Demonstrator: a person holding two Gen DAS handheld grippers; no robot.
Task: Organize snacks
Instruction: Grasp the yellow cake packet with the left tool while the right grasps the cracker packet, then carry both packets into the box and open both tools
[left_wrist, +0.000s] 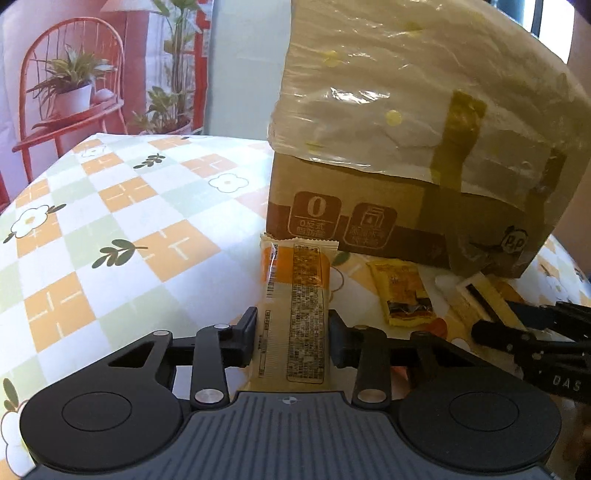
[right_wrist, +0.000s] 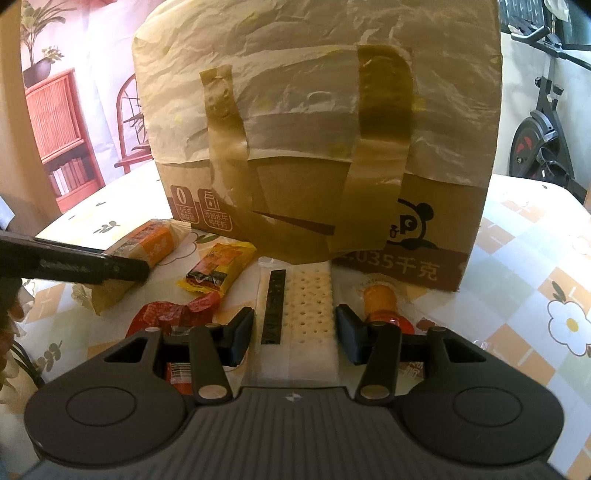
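My left gripper (left_wrist: 293, 334) is shut on a long cream and orange snack packet (left_wrist: 295, 280), with a pad pressing on each long edge. The packet's far end lies against a cardboard box (left_wrist: 369, 206) wrapped in plastic and tape. My right gripper (right_wrist: 295, 332) is shut on a clear packet of white crackers (right_wrist: 308, 295) lying in front of the same box (right_wrist: 443, 206). The right wrist view shows the left gripper's fingers (right_wrist: 122, 269) over the orange packet (right_wrist: 147, 243). The right gripper (left_wrist: 517, 325) also shows at the right edge of the left wrist view.
A yellow snack packet (right_wrist: 218, 269) and a red wrapper (right_wrist: 173, 314) lie between the two grippers. An orange-topped snack (right_wrist: 380, 299) sits beside the right finger. The checked tablecloth (left_wrist: 110, 221) stretches bare to the left. An exercise bike (right_wrist: 546, 122) stands beyond the table.
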